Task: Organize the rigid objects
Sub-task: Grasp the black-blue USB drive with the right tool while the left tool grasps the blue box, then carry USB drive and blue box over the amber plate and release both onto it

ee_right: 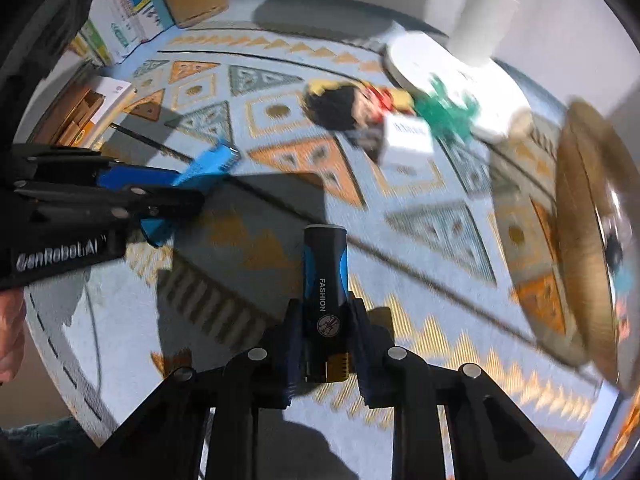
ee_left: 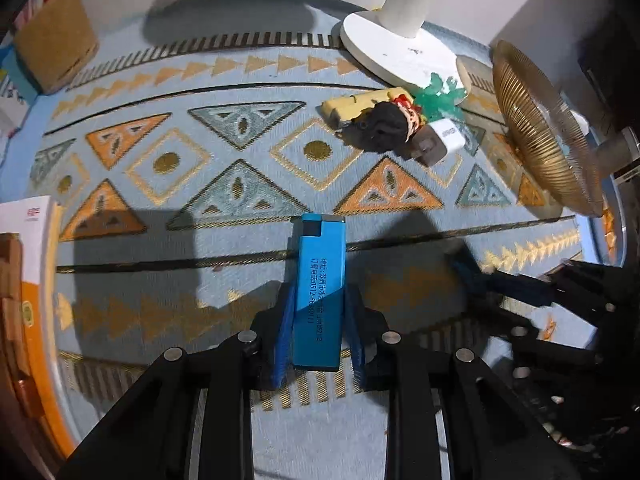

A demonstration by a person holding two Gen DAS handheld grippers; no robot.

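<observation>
My left gripper (ee_left: 319, 300) is shut on a light blue lighter (ee_left: 320, 280) with printed text, held over the patterned rug (ee_left: 240, 184). My right gripper (ee_right: 322, 312) is shut on a black and blue lighter (ee_right: 324, 276) marked FASHION. In the right wrist view the left gripper (ee_right: 188, 178) shows at the left with the light blue lighter (ee_right: 212, 164) sticking out of it. In the left wrist view the right gripper's black body shows at the right edge. A small pile lies farther off: a yellow block (ee_left: 360, 106), a dark-haired figurine (ee_left: 390, 124), a white charger (ee_left: 442, 140) and a green plastic piece (ee_left: 440, 94).
A gold ribbed bowl (ee_left: 536, 136) stands tilted at the right. A white lamp base (ee_left: 396, 50) sits beyond the pile. A cardboard box (ee_left: 56, 40) is at the far left, with books and a wooden box (ee_left: 16, 300) along the left edge. A hand (ee_right: 10, 320) shows at the left.
</observation>
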